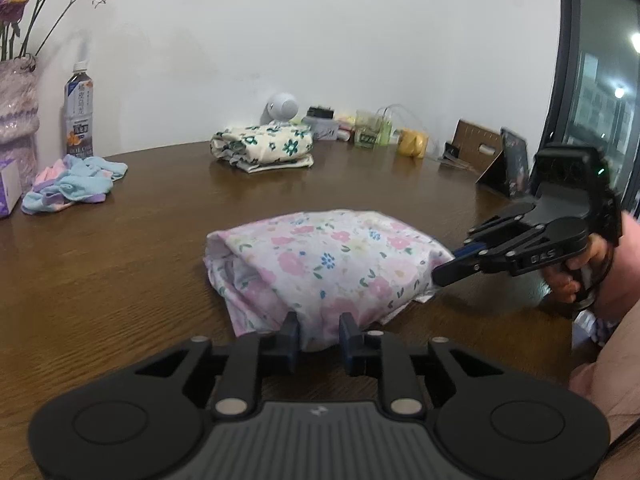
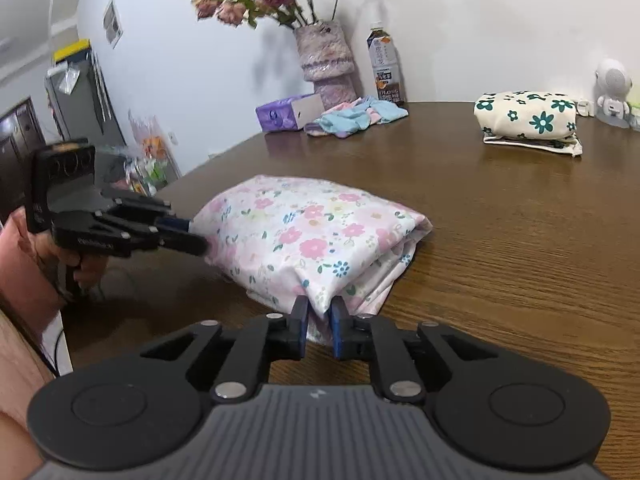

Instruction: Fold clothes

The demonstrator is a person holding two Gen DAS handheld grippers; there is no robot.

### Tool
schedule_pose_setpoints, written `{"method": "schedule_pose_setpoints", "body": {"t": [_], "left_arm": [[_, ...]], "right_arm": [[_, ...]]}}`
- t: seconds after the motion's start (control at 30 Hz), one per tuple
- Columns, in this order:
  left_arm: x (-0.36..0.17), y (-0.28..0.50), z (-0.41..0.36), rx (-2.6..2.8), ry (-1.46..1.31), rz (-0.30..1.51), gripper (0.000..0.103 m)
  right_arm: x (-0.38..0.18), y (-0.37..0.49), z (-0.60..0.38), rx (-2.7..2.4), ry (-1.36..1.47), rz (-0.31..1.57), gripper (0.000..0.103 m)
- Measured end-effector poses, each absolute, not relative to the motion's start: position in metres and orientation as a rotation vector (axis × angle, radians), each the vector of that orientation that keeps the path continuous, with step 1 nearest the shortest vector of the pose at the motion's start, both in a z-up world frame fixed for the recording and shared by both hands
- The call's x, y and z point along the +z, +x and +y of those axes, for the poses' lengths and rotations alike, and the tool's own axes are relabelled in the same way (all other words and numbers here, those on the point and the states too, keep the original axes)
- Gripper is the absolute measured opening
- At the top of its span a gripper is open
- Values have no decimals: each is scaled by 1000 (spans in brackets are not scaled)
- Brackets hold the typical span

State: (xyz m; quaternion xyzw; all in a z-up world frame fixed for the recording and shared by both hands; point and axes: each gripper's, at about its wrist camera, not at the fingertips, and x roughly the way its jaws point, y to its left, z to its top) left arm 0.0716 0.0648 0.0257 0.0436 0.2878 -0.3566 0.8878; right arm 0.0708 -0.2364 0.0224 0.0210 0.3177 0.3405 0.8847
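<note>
A pink floral garment [image 1: 320, 264] lies folded into a thick bundle near the middle of the brown wooden table [image 1: 120, 280], and both grippers are on it. The left gripper [image 1: 319, 330] comes in at one end of the bundle, its two fingers set fairly narrow with a puffed fold of the cloth pinched between them. From the right wrist view that same left gripper [image 2: 196, 236] shows from the side, its tips against the edge of the garment [image 2: 304, 232], and a hand [image 2: 86, 268] wraps its handle. The right gripper [image 2: 319, 316] holds a corner of the bundle, fingers drawn close with a ridge of cloth squeezed between them. From the left wrist view the right gripper [image 1: 446, 266] reaches in from the side, its tips touching the far end of the bundle, gripped by a hand [image 1: 576, 268] below a pink sleeve [image 1: 616, 344]. Further back on the table sits a second folded garment, cream with green flowers [image 2: 528, 118], well apart from the pink one. Near the wall lies a loose heap of blue and pink cloth [image 2: 360, 116], just beside a purple tissue box [image 2: 288, 114]. Behind them stand a vase [image 2: 326, 64] with dried flowers and a drink bottle [image 2: 386, 68]. A small white round device [image 2: 612, 88] stands near the cream garment.
</note>
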Motion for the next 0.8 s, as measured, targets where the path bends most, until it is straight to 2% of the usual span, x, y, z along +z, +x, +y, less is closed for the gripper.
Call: {"method": "schedule_pose_setpoints", "body": {"t": [0.1, 0.2, 0.23, 0.3, 0.37, 0.43, 0.53, 0.63, 0.8], "left_arm": [[25, 84, 67, -659, 82, 622, 20], [28, 102, 78, -517, 42, 629, 23], [30, 107, 83, -461, 21, 625, 29], [35, 112, 94, -356, -25, 608, 32], [41, 114, 105, -265, -72, 585, 43], [48, 105, 109, -250, -94, 566, 46], [58, 81, 98, -369, -56, 545, 56], [62, 55, 75, -489, 24, 524, 65], [55, 31, 25, -596, 99, 564, 67]], "right_arm": [[23, 69, -226, 725, 26, 665, 7], [24, 69, -206, 767, 31, 665, 7], [24, 69, -199, 781, 33, 665, 7], [25, 69, -186, 808, 36, 666, 7], [25, 69, -172, 836, 40, 666, 7], [25, 70, -159, 863, 44, 669, 7], [24, 72, -142, 892, 52, 690, 12], [27, 67, -150, 877, 38, 695, 23], [35, 54, -195, 718, 25, 673, 29]]}}
